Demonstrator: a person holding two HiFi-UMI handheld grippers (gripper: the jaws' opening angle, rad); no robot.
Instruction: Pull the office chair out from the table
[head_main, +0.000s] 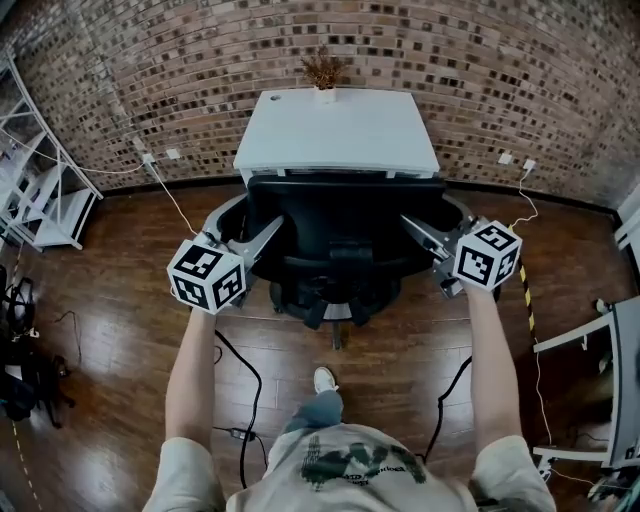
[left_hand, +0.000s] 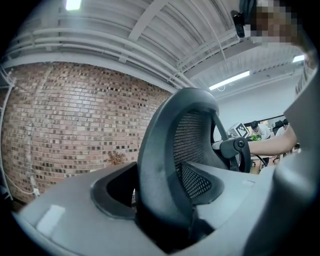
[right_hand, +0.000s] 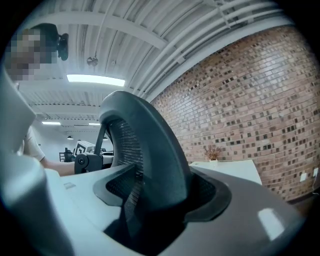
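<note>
The black office chair (head_main: 340, 245) stands at the front edge of the white table (head_main: 340, 135), its back towards me. My left gripper (head_main: 272, 232) is shut on the left edge of the backrest, and my right gripper (head_main: 412, 226) is shut on the right edge. In the left gripper view the backrest's curved mesh frame (left_hand: 160, 160) sits between the jaws of the left gripper (left_hand: 165, 215). In the right gripper view the same frame (right_hand: 150, 150) fills the gap of the right gripper (right_hand: 150, 220). The chair's seat is hidden behind its back.
A small dried plant (head_main: 324, 72) stands at the table's far edge, against the brick wall (head_main: 150, 70). A white shelf (head_main: 40, 200) is at the left and white furniture (head_main: 620, 370) at the right. Black cables (head_main: 245, 380) lie on the wooden floor beside my foot (head_main: 325, 380).
</note>
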